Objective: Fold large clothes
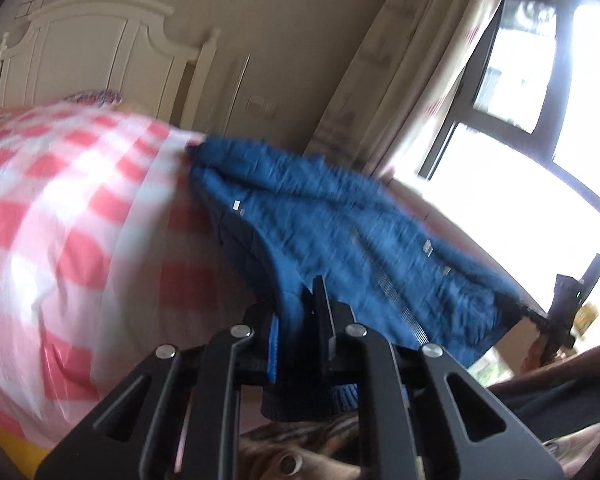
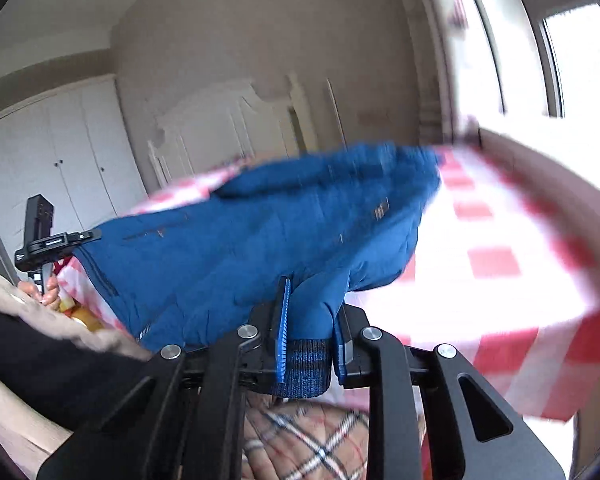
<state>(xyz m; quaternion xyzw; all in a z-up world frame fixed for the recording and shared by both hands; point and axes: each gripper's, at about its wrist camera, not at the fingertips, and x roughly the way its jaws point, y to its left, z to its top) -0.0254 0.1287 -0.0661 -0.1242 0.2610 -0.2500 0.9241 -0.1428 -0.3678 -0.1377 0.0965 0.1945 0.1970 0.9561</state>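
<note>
The blue jacket hangs stretched between the two grippers, its near hem lifted and the rest trailing forward and down onto the checked bedspread ahead of both tools. It is judged to be soft and limp but bulky: a padded, quilted shell with some weight, likely to sag in the middle and swing when carried. The smooth outer fabric looks slippery, so the ribbed knit hem band, thicker and rougher, is the better place to hold, and that is where both tools bite.

The left gripper is clamped on the jacket's hem corner, cloth bunched between its blue-padded jaws, with the ribbed band hanging just beneath them. The right gripper is likewise clenched on the hem, a fold of blue fabric rising out of its jaws and the dark-flecked rib band showing directly below. A zip with pale teeth runs forward and to the right of the left gripper; small metal snaps dot the fabric further ahead.

Beyond the jacket lies the red-and-white bedspread, thin and slightly glossy, draped over the bed edge to the right of the right gripper. Further ahead stand a white carved headboard and, left of the right gripper, white wardrobe doors. A bright window with patterned curtains lies to the right. Under both tools a tartan garment is visible.
</note>
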